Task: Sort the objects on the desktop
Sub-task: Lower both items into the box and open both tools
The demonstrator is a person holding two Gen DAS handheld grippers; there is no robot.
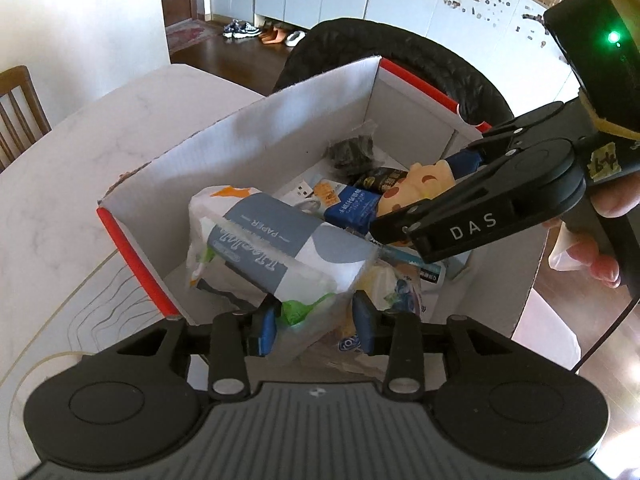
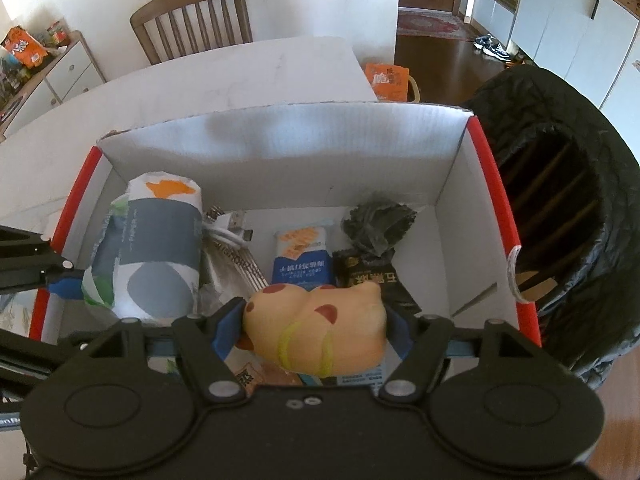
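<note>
A white cardboard box (image 1: pixel 280 128) with red edges stands on the table and holds several items. My left gripper (image 1: pixel 316 320) is shut on a tissue paper pack (image 1: pixel 276 248) and holds it over the box's near end. The pack also shows at the box's left in the right wrist view (image 2: pixel 152 248). My right gripper (image 2: pixel 316 330) is shut on a yellow squishy toy (image 2: pixel 320 328) with red spots, held above the box's near side. The toy also shows in the left wrist view (image 1: pixel 416 184).
Inside the box (image 2: pixel 280 148) lie a blue-and-orange packet (image 2: pixel 304 260), a black packet (image 2: pixel 372 276), a dark crumpled wrapper (image 2: pixel 376 220) and a white USB cable (image 2: pixel 228 228). A black-lined bin (image 2: pixel 568 208) stands right of the box. A wooden chair (image 2: pixel 192 20) is behind the marble table (image 2: pixel 240 76).
</note>
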